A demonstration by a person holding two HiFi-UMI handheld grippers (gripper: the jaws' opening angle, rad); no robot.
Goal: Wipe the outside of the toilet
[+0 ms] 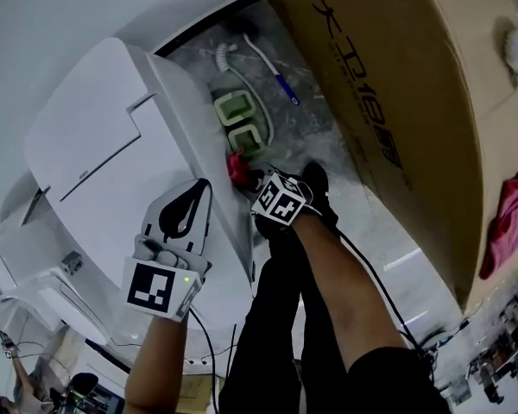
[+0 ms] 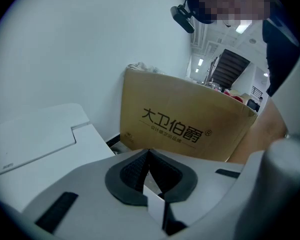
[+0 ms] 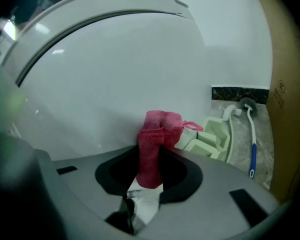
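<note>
A white toilet (image 1: 112,145) is being viewed steeply from above, with its lid down. A red cloth (image 3: 157,134) is being pinched between the jaws of the right gripper (image 3: 150,154), which are closed narrowly on its lower end. The bunched upper end of the cloth is being held against, or just beside, the toilet's curved outer side, low down near the floor (image 1: 363,222). The left gripper (image 2: 149,154) is being held above the toilet's top with its jaws closed together and nothing between them.

A large brown cardboard box (image 1: 397,102) printed with black characters is being seen to the right of the toilet. Between the toilet and the box, two green holders (image 1: 242,119) and a toilet brush (image 1: 272,67) with a blue handle tip are being shown on the grey floor.
</note>
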